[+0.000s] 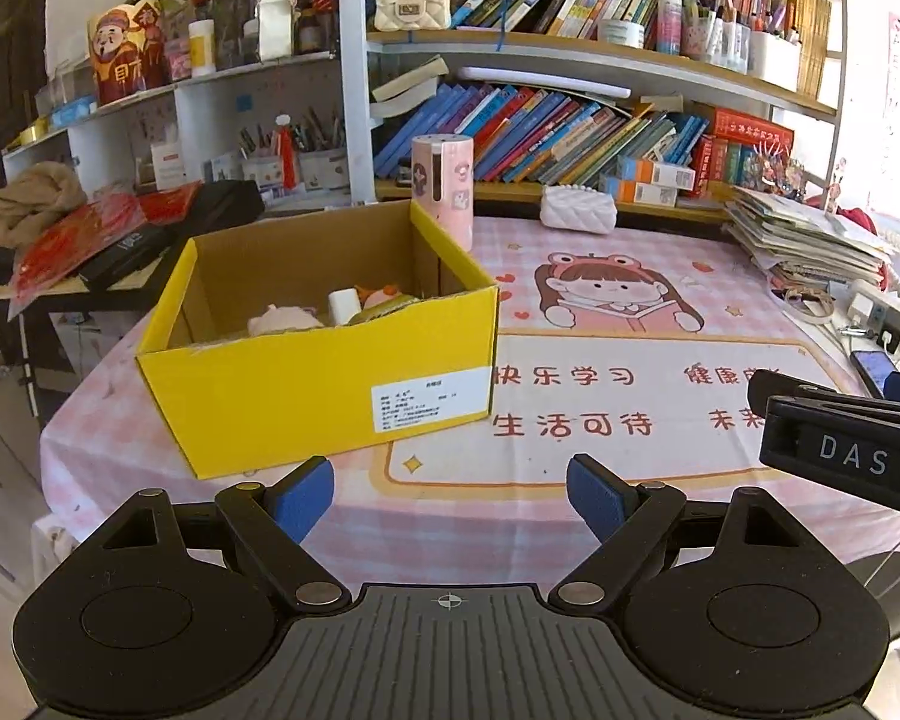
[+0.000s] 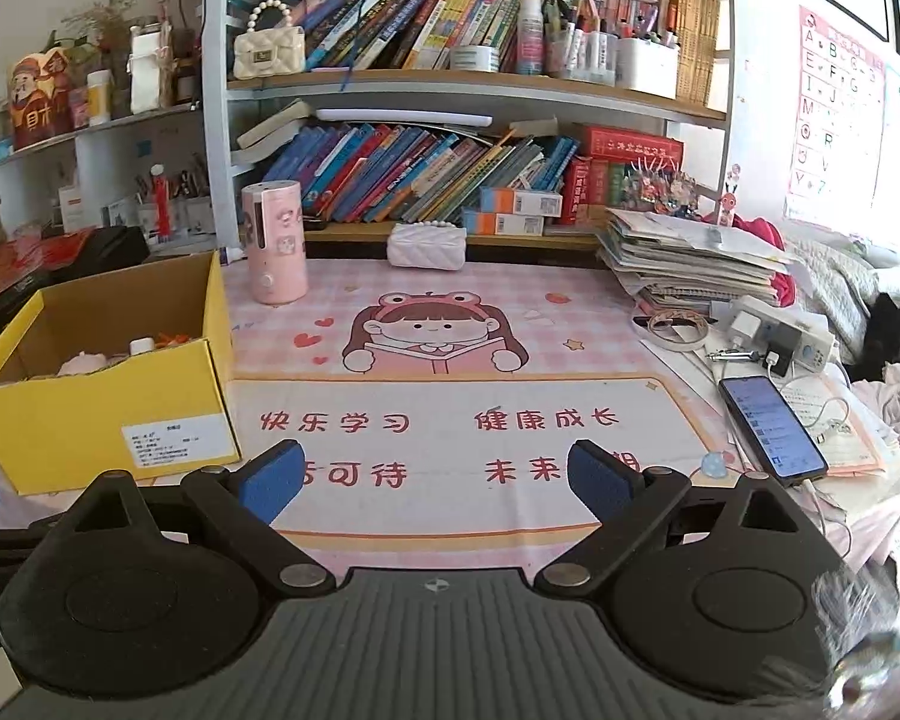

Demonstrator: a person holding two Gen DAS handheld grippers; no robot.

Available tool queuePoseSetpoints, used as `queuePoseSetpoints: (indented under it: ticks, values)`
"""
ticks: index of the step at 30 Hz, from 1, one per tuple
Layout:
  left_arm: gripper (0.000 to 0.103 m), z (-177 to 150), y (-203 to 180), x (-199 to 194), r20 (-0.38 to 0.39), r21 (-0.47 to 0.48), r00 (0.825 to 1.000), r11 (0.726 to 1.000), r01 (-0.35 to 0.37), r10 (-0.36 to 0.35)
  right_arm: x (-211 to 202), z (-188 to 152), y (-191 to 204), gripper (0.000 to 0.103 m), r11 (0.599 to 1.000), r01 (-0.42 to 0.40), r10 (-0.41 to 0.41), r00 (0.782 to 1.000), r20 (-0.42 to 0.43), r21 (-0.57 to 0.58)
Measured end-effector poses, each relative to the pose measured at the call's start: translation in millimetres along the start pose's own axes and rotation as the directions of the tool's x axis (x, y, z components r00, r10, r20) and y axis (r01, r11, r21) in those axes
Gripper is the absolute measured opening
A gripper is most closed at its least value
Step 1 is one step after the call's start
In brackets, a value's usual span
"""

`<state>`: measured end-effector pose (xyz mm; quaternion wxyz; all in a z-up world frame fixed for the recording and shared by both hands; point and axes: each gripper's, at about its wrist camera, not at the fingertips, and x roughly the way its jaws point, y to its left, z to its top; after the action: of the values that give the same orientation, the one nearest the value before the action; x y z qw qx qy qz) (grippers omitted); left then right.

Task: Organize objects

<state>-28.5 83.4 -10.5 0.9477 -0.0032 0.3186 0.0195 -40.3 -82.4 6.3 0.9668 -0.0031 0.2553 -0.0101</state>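
A yellow cardboard box [image 1: 306, 384] stands on the pink cartoon table mat [image 1: 618, 396], left of centre; in the right wrist view the box [image 2: 90, 420] is at the left edge. Inside it lie a pink soft toy [image 1: 282, 319], a white block [image 1: 345, 305] and an orange item [image 1: 384, 295]. My left gripper [image 1: 450, 495] hovers open and empty just in front of the box's right corner. My right gripper [image 2: 435, 483] is open and empty over the mat's red lettering; part of it [image 1: 846, 444] shows at the right of the left wrist view.
A pink cylinder [image 2: 273, 243] and a white quilted pouch [image 2: 427, 246] stand at the mat's far edge before the bookshelf [image 2: 450, 84]. A paper stack [image 2: 690, 258], tape roll [image 2: 678, 324], chargers [image 2: 780, 336] and a lit phone [image 2: 771, 429] crowd the right side.
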Motion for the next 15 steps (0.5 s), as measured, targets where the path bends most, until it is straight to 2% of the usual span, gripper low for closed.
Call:
queuePoseSetpoints:
  ticks: [15]
  values:
    - [0.088, -1.1, -1.0, -0.2, -0.004, 0.011, 1.000, 1.000, 0.011, -0.011, -3.1, -1.4, 5.6, 0.096, 1.000, -0.006, 0.006, 1.000, 0.001, -0.018]
